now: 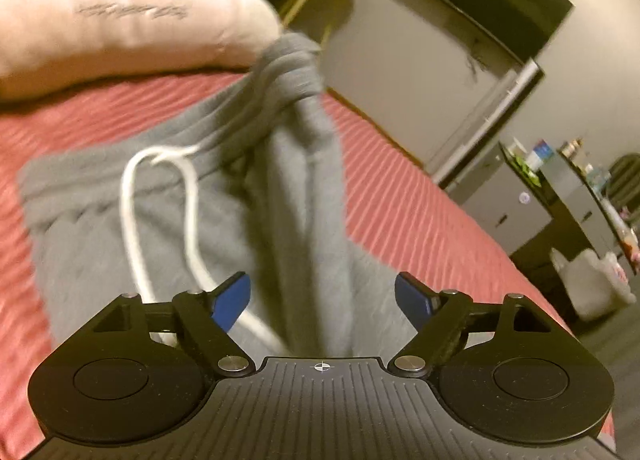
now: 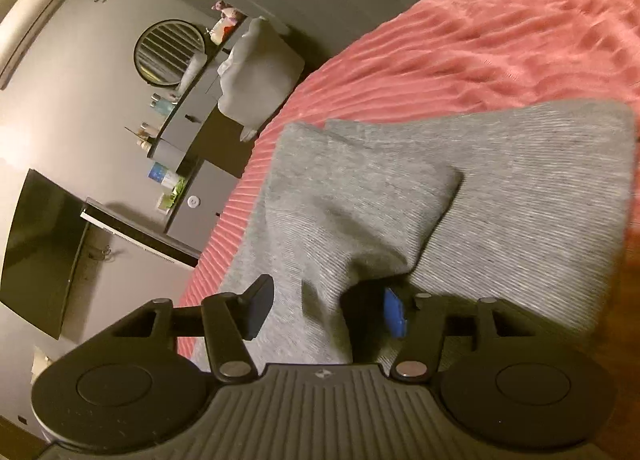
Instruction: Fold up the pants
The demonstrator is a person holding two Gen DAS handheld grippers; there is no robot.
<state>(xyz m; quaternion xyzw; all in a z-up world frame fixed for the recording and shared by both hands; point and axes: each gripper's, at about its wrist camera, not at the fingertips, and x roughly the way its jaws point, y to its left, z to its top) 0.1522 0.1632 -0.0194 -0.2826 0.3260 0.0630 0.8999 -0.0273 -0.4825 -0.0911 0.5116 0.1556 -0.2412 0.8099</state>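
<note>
Lying btwn both open hand-held grippers' fingers on bed [image 2: 480, 40]: pants [image 1: 248, 188].

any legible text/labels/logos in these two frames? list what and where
Nothing legible.
Pink pillow: two lines of dark print, too blurred to read.
Blue-and-white box on the dresser: printing too small to read.
Grey pants, red bedspread: no text seen.

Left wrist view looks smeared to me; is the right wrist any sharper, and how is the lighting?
Left wrist view: motion blur smears the grey pants, white drawstring and pillow; the left gripper stays sharp. Right wrist view: knit texture on the pants reads better, edges soft. Both: dim warm light, fisheye bending.
</note>
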